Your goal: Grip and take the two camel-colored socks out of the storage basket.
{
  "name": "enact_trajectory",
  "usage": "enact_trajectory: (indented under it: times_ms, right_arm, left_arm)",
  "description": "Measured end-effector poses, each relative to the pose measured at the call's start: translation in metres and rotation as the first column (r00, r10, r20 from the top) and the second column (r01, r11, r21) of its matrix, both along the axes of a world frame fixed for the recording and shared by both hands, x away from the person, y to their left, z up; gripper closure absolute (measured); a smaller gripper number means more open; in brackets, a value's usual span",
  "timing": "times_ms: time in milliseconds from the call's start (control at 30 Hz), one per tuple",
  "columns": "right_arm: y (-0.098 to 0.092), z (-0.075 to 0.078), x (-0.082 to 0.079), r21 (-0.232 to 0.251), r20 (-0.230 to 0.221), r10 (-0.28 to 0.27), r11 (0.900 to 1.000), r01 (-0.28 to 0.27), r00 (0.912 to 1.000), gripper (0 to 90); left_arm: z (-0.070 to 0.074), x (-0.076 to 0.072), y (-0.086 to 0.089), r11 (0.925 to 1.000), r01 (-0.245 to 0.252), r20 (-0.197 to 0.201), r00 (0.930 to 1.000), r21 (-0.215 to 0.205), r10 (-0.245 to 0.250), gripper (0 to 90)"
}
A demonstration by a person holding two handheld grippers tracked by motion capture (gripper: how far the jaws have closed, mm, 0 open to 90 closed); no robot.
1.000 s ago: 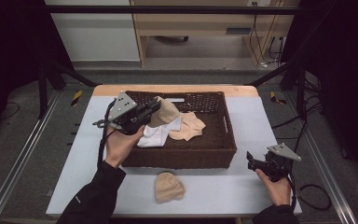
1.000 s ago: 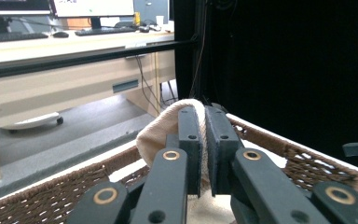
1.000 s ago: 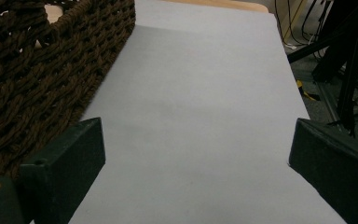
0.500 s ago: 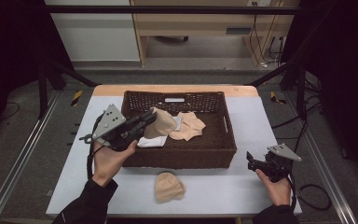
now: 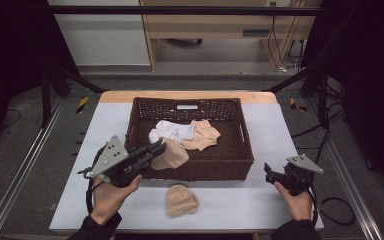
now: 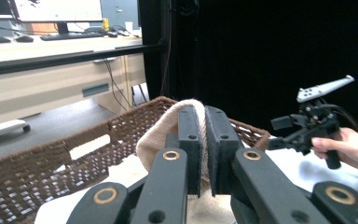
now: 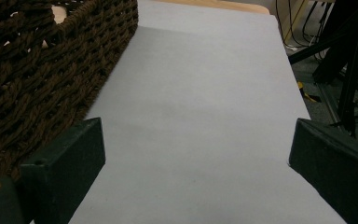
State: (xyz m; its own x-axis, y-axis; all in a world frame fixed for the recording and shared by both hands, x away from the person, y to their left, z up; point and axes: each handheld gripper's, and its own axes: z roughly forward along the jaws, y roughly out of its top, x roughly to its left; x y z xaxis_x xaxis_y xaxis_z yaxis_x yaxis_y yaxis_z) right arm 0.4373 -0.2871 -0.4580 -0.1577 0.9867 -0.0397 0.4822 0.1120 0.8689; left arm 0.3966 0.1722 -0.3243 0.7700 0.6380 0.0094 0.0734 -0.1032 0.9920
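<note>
My left gripper is shut on a beige sock, which hangs over the front left part of the brown wicker basket. Inside the basket lie white socks and a peach sock. Another beige sock rests on the table in front of the basket. At the table's front right my right gripper stands open just above the table, nothing between its jaws, beside the basket's right wall.
The grey table top has free room on both sides of the basket. Black frame rails run along the table's left and right sides. A wooden desk stands beyond the far edge.
My left gripper has drawn back toward the front left with the beige sock, from over the basket's middle to its front left corner. The right gripper has stayed put.
</note>
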Motion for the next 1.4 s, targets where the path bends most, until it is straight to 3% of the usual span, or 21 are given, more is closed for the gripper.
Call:
enact_trajectory:
  times_ms: [267, 500, 967, 1167, 1400]
  right_arm:
    - [0.001, 0.0, 0.0, -0.003, -0.003, 0.004, 1.0, -0.004, 1.0, 3.8]
    - [0.001, -0.001, -0.001, -0.006, -0.005, 0.003, 1.0, -0.003, 1.0, 3.8]
    - [0.003, -0.002, -0.002, -0.011, -0.008, 0.013, 1.0, -0.014, 0.9999, 3.9]
    - [0.003, -0.003, -0.002, -0.013, -0.008, 0.013, 1.0, -0.013, 0.9999, 3.9]
    - [0.003, -0.003, -0.002, -0.017, -0.011, 0.011, 1.0, -0.011, 0.9999, 3.9]
  left_arm:
    - [-0.022, -0.014, 0.001, 0.9995, 0.021, -0.043, 0.9989, 0.023, -0.02, 85.0]
    - [-0.041, -0.021, 0.003, 0.9994, 0.031, -0.081, 0.9963, 0.015, -0.03, 85.0]
    - [-0.077, -0.022, -0.01, 0.993, 0.054, -0.173, 0.9842, 0.105, -0.036, 85.0]
    - [-0.094, -0.018, -0.017, 0.9876, 0.066, -0.216, 0.9757, 0.142, -0.034, 85.0]
    - [-0.115, -0.012, -0.025, 0.9796, 0.087, -0.274, 0.9612, 0.181, -0.035, 85.0]
